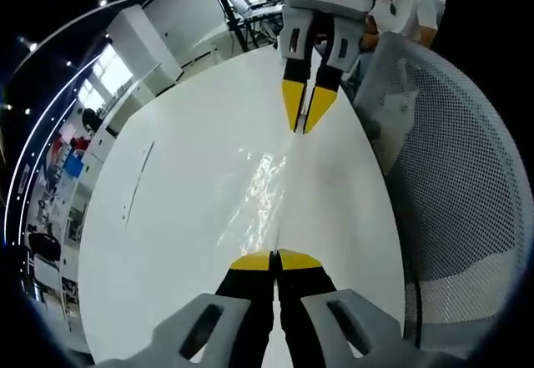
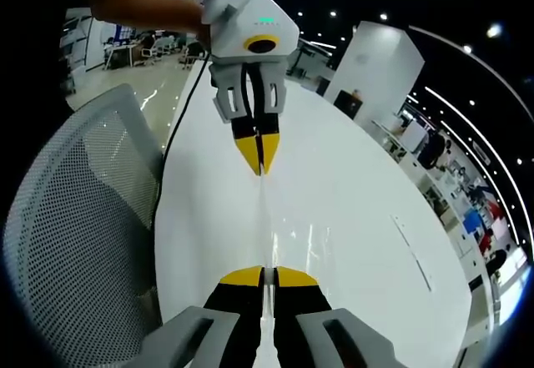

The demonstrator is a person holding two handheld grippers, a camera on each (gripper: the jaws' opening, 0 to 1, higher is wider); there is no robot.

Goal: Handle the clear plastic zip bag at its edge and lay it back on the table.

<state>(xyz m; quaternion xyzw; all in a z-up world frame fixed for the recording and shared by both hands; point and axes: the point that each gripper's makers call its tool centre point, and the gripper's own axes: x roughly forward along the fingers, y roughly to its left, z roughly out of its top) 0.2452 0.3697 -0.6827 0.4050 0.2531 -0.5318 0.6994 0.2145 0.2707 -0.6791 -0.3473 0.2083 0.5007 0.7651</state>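
Note:
The clear plastic zip bag [image 1: 260,186] is stretched between both grippers above the white table [image 1: 167,218]; it shows as glints and a thin line. My left gripper [image 1: 275,260] is shut on its near edge at the bottom of the left gripper view. At the top, the right gripper [image 1: 304,126] pinches the far edge. In the right gripper view the bag [image 2: 265,222] runs as a thin seam from my right gripper [image 2: 269,275], shut on it, up to the left gripper [image 2: 260,168], which is also shut on it.
A grey mesh chair back [image 1: 467,184] stands close to the table's edge, seen also as the chair back [image 2: 75,218]. A person's arm [image 2: 142,5] holds the left gripper. Desks, white pillars and people fill the office beyond the table [image 2: 359,218].

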